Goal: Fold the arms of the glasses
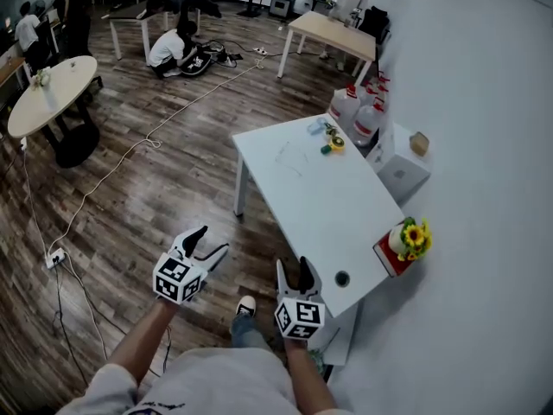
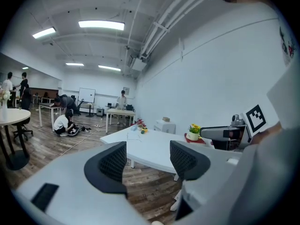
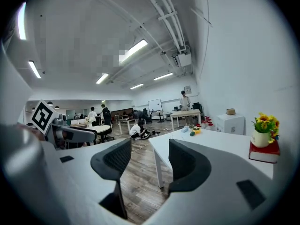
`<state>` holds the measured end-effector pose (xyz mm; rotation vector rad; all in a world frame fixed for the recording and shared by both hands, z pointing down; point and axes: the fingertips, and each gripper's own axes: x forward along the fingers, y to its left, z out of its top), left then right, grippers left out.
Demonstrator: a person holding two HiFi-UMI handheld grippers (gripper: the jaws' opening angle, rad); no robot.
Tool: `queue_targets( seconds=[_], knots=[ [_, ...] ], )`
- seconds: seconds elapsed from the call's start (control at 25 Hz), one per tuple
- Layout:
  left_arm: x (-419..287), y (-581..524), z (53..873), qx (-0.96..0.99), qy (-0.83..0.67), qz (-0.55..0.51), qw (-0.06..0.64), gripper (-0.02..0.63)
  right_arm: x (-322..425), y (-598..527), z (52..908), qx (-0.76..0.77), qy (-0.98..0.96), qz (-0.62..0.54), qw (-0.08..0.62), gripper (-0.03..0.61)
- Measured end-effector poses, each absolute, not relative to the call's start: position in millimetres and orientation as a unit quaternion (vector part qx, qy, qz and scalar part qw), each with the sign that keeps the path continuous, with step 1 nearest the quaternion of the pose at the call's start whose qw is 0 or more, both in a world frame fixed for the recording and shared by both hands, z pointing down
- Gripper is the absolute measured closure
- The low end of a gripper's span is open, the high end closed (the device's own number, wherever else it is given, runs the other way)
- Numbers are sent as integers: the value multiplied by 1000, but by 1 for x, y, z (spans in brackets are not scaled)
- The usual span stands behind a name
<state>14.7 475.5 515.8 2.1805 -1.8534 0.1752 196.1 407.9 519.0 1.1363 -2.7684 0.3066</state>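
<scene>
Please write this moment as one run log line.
stage: before grasp | left gripper: open, empty | right gripper: open, empty | glasses: on white table, untouched

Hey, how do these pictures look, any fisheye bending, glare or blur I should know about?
Head view: wide-angle bend, the white table looks skewed and the wall beside it is washed out. Left gripper view: heavy fisheye, black corners, ceiling lights blown out. Right gripper view: same black corners, the sunflowers fairly sharp, far people small and soft.

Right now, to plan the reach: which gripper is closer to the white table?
The right gripper, beside the white table's near edge; the left gripper hangs over floor.
</scene>
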Motion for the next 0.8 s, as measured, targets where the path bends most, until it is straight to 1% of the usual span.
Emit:
queue_targets(
  seconds=[0.36, 0.56, 0.8],
  knots=[
    [-23, 350, 507, 735, -660, 69, 139, 333, 155, 261, 516, 359, -924, 117, 54, 345],
    [-39, 297, 509, 727, -668, 73, 142, 333, 135, 204, 523, 347, -928, 126, 53, 345],
    [-41, 233, 518, 743, -648, 66, 151, 336, 131, 141, 531, 352, -926, 130, 49, 345]
  ],
)
